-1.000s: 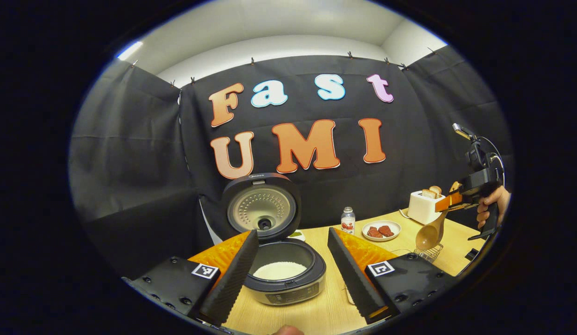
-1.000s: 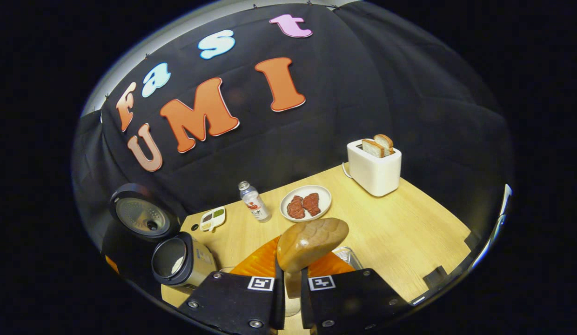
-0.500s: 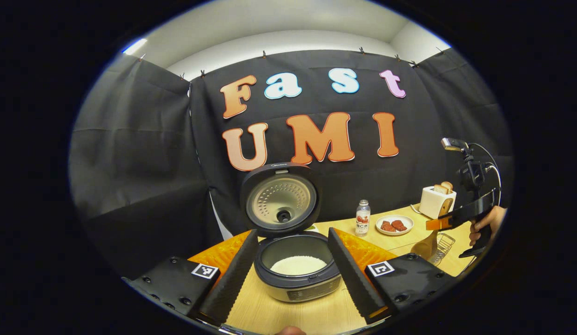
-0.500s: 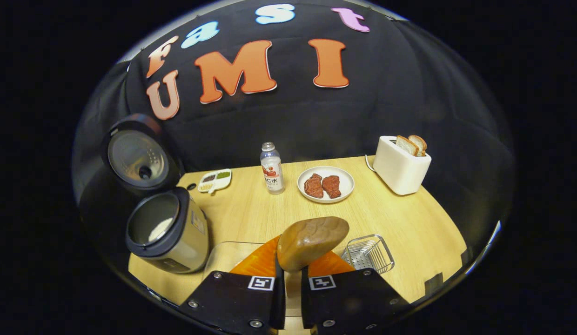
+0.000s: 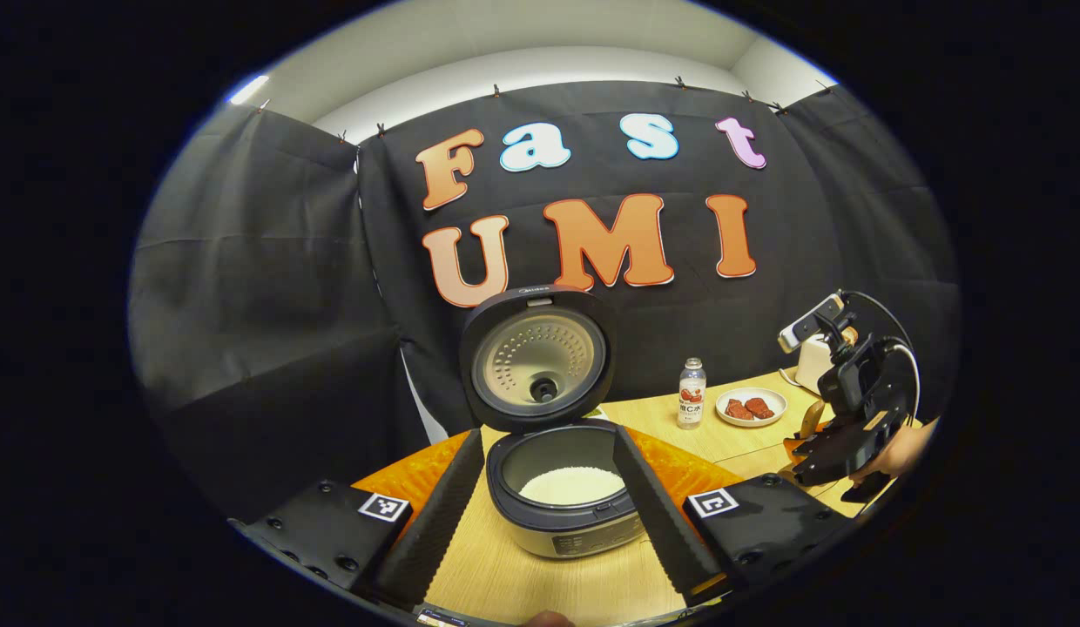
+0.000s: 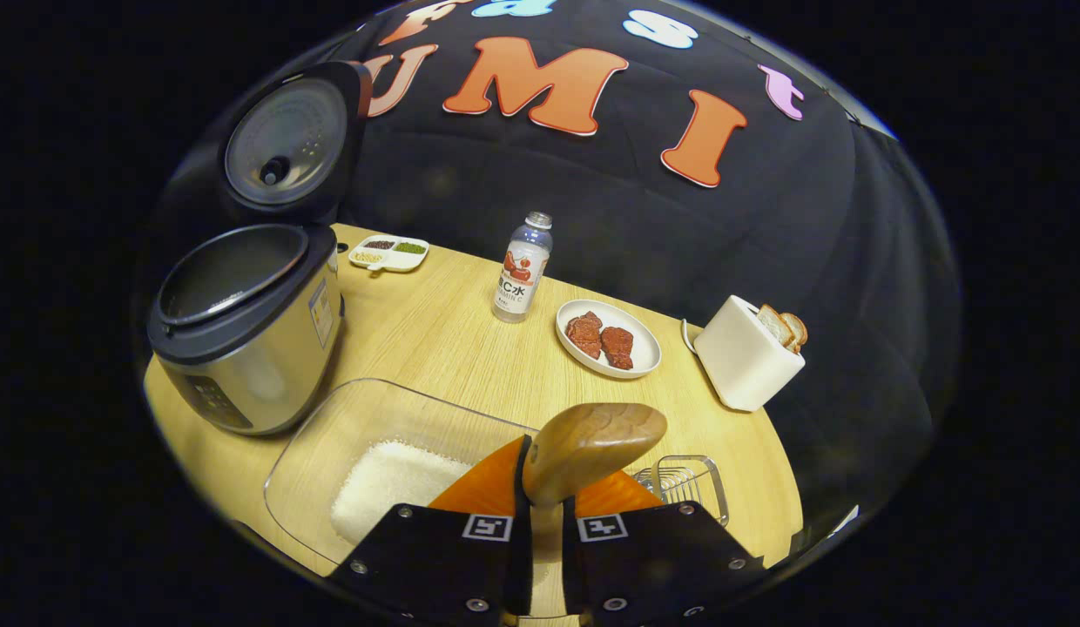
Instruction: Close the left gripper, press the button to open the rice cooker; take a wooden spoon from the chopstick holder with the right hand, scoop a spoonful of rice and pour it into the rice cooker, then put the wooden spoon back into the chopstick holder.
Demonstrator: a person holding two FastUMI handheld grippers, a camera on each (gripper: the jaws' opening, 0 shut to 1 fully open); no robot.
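Right gripper [image 6: 544, 509]: fingers narrow, clamped on the wooden spoon [image 6: 592, 444] handle, bowl sticking up just past the tips. No rice visible on the spoon; only its back shows, so can't confirm empty. Just left of and below the fingers: clear rice tray [image 6: 331, 453] with a white rice pile [image 6: 388, 483]. Just right of the fingers: wire chopstick holder [image 6: 688, 483], no spoon in it. Judged: button press done, spoon pickup done; scoop, pour and spoon return left. Spoon looks lined up near the tray, so scoop is likely the current step.

Left gripper [image 5: 549, 509]: fingers spread wide, holding nothing. Rice cooker [image 5: 566, 505] sits between and just beyond the tips, lid [image 5: 536, 361] up, white rice already in the pot.

Farther beyond the right fingers: bottle [image 6: 521, 270], plate of meat [image 6: 608, 340], toaster [image 6: 745, 353] with bread, small condiment dish [image 6: 388, 252] far left by the cooker.

Writing: bottle label has print, too small to read. Small logo on the lid's top edge, illegible. Sticker on the cooker's side, unreadable. Square marker tags on both grippers' bodies.
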